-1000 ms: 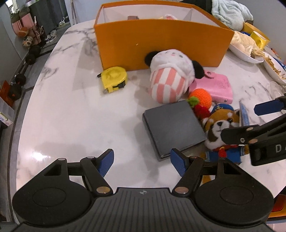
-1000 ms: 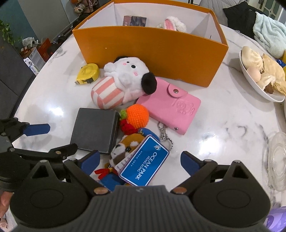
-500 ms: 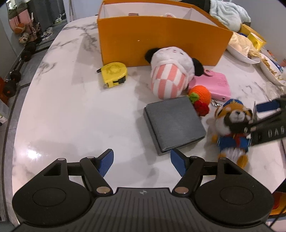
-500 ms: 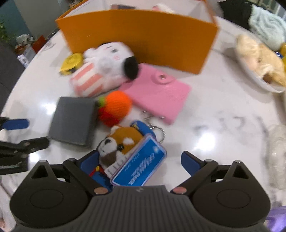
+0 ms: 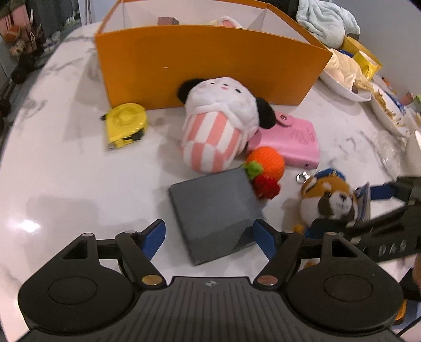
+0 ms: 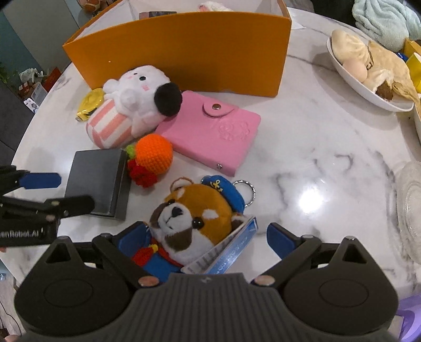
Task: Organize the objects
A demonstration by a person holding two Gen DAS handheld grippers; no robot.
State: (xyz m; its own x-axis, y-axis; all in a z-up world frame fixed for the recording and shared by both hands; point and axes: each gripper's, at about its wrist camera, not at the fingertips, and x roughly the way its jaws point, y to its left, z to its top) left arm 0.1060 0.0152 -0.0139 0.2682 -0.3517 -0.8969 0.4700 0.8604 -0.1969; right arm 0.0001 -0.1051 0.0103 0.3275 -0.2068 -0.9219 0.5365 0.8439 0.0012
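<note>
We see the left gripper with its blue fingers spread wide; they have just been opening a little further. The near corner of the grey box lies between them, and the pads do not press on it.

The right gripper also has its fingers wide apart. The red panda plush sits between them with its blue tag; the left pad is close against the plush's body, though we cannot tell whether it touches, and the right pad stands clear.

On the white marble worktop, the orange ball lies just beside the grey box. Behind it are the pink wallet and the striped plush, which leans on the wallet's edge. A yellow tape measure lies to the left, near the orange bin, which stands at the back with a few small things inside.

At the right edge, a white bowl holds food, a pale blue towel lies bunched behind it, and a glass dish sits nearer. Beyond the worktop, the room's floor is cluttered with shoes and boxes.
</note>
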